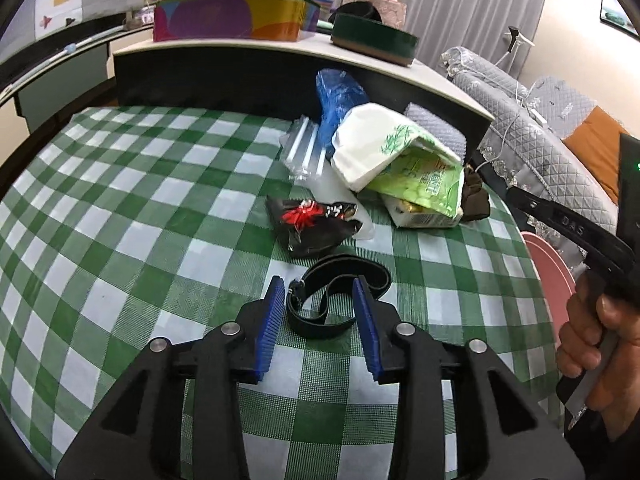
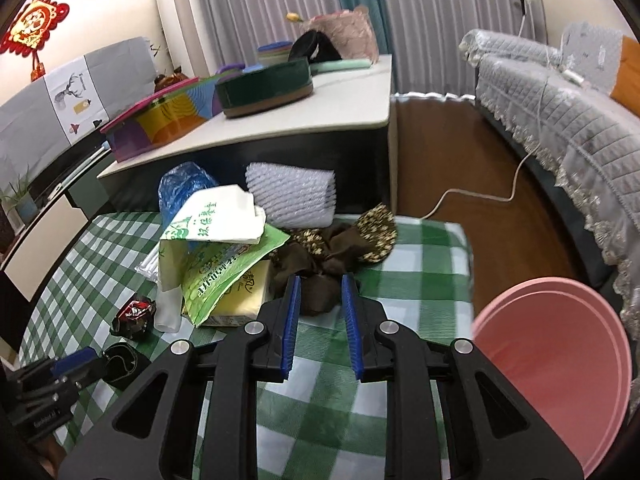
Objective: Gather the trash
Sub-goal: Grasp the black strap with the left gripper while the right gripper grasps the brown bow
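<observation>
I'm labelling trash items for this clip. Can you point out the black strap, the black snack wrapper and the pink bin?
black strap point(image 1: 316, 322): left wrist view, on its lower loop.
black snack wrapper point(image 1: 312, 224): left wrist view, near its red print.
pink bin point(image 2: 560, 360): right wrist view, on its inner wall.

Both grippers' jaws parted, empty.

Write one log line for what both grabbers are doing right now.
left gripper: open over black strap | right gripper: open near brown cloth | pink bin: beside table
</observation>
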{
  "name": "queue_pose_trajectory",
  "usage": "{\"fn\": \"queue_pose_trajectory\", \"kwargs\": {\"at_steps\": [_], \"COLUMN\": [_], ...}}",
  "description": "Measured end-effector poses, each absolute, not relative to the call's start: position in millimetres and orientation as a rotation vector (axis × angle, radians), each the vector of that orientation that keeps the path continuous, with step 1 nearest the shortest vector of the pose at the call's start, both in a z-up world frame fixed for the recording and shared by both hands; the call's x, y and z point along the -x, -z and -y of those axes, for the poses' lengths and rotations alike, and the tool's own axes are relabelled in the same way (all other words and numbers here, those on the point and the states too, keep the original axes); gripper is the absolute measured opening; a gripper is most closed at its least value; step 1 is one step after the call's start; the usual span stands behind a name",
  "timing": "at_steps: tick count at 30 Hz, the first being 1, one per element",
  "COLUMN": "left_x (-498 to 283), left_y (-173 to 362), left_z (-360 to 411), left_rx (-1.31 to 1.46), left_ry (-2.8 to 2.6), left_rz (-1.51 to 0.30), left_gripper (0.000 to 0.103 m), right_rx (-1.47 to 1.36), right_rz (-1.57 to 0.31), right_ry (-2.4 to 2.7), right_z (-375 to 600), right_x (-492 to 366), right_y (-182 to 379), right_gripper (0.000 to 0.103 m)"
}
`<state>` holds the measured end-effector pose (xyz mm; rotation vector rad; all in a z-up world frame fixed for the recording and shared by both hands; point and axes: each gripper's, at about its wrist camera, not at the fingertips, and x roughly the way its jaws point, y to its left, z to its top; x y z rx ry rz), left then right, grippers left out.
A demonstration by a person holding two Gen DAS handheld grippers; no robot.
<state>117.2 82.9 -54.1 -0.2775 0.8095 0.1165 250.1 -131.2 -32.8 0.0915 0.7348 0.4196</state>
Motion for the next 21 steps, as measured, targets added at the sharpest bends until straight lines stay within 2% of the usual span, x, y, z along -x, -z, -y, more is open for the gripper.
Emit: {"fn": "queue_pose_trajectory", "kwargs": {"at_steps": [6,8,12,15,17,19,21], "left_x": [-122,-123,-125,-127,-127,-127,-127], "left_y": [62,63,64,64,63,62,60], "left_z": [-82,-82,-82,-82,-81,-79,-78], "left_rx": [0.288,0.287,0.295,0.298,0.299,0.299,0.298], "left_ry": [-0.11,-0.109,-0.101,-0.096,-0.089,-0.085,-0.08], "left_rz": [-0.833,-0.838,-0.84,-0.84,-0.839,-0.836,-0.83], "left_gripper": [0.035,0.035,0.022,0.017,0.015,0.013,0.013], "right_rx": [-0.113,-0.126,-0.129,-0.139,-0.135,-0.114,-0.096], "right_rz": [-0.799,-0.822,-0.851,-0.872,-0.87,-0.867,-0.856], "right_ry": [-0.413,-0.414,-0.4,-0.394,-0.398,-0.397,-0.4], "right_z": [122,122,120,121,120,117,117], "right_x": [-267,-272,-279,-284,-284,-283,-280], "right_y": [49,54,63,68,67,65,61], "right_gripper": [0.026,0.032,0.034,0.034,0.027,0.014,0.01]}}
